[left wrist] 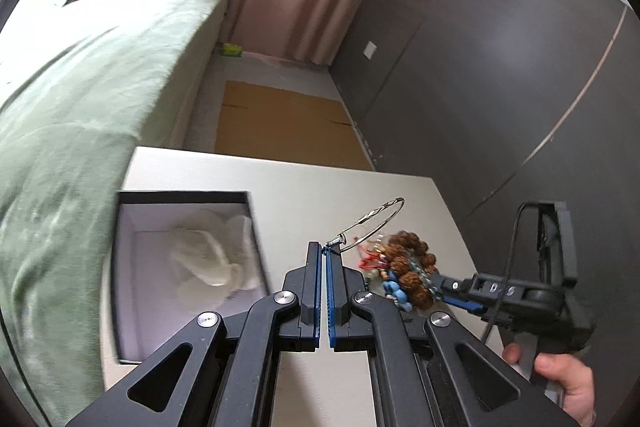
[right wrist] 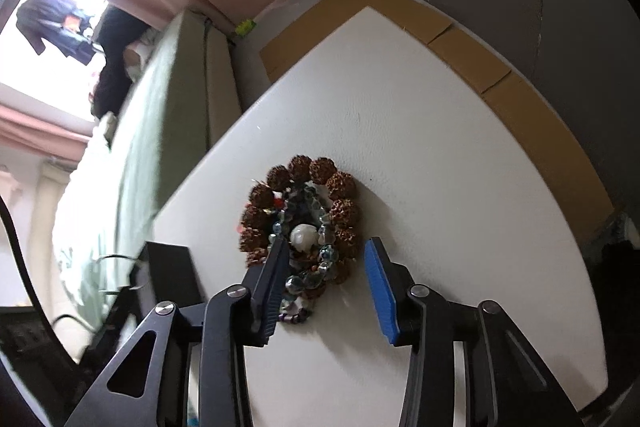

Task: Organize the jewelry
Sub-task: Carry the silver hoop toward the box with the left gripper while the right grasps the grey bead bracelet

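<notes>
The left gripper [left wrist: 323, 249] pinches the silver bangle [left wrist: 374, 225] (thin wire); carry level to the box [left wrist: 120, 267] at nine o'clock, while the right gripper [right wrist: 326, 269] gapes wide over the beads [right wrist: 304, 219].

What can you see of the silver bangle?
The bangle is a thin silver-looking wire hoop with an engraved, patterned stretch along its top arc and a small clasp-like end at the bottom. The left gripper is shut on that end, holding the hoop tilted up above the white table, beside the bead pile. Whether it touches the beads is unclear. It does not show in the right wrist view.
</notes>
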Available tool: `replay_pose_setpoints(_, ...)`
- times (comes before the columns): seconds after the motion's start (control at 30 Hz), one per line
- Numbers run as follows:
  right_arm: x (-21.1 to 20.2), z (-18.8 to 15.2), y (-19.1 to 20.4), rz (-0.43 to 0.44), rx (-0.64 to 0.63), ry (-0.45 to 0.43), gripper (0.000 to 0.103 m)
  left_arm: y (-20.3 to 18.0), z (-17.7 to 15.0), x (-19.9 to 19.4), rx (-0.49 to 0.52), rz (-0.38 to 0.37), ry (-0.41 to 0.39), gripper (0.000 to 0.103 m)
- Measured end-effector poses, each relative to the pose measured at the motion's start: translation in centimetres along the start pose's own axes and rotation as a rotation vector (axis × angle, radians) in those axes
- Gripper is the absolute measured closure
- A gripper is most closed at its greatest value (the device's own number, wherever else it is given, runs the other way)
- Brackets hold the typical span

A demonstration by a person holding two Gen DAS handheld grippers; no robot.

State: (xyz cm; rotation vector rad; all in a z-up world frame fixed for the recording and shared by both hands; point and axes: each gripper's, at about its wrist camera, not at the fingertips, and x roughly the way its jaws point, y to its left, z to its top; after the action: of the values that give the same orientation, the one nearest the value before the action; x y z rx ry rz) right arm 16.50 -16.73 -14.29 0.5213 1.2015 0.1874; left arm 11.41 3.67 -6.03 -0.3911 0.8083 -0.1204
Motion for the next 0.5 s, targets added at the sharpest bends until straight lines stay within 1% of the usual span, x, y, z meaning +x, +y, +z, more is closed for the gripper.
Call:
replay_pose_setpoints(0.03,0.3,-0.1,0.1,-0.02,-0.008,0.008,0.066,0.5,0.2,-0.4,-0.01,0.008,-0.007,0.102)
replay_pose_setpoints(0.1,0.4,-0.2,0.5,-0.046,-0.03,0.007,0.078,1.4,0.5,-1.1,-0.033,0.023,-0.019,0.102)
replay_pose_setpoints(0.13,0.2,-0.3,0.6,-0.05,-0.035,0.0,0.082,2.1,0.7,-1.5,-0.052,0.031,-0.022,0.102)
replay_pose_setpoints(0.17,-0.1,-0.3,0.6,-0.053,-0.039,-0.015,0.091,2.7,0.7,-1.8,-0.068,0.038,-0.023,0.102)
replay_pose_setpoints(0.27,-1.4,-0.4,0.6,-0.026,-0.041,-0.045,0.091,4.2,0.6,-2.2,-0.108,0.064,-0.014,0.102)
replay_pose_setpoints(0.33,-2.4,-0.5,0.6,0.008,-0.036,-0.073,0.091,5.0,0.3,-2.5,-0.125,0.074,-0.006,0.102)
replay_pose_setpoints(0.4,-3.2,-0.6,0.7,0.051,-0.029,-0.095,0.091,5.5,0.1,-2.8,-0.136,0.08,-0.001,0.102)
replay_pose_setpoints(0.5,-5.2,-1.0,1.0,0.139,-0.034,-0.151,0.091,6.1,-0.1,-3.2,-0.144,0.089,0.007,0.102)
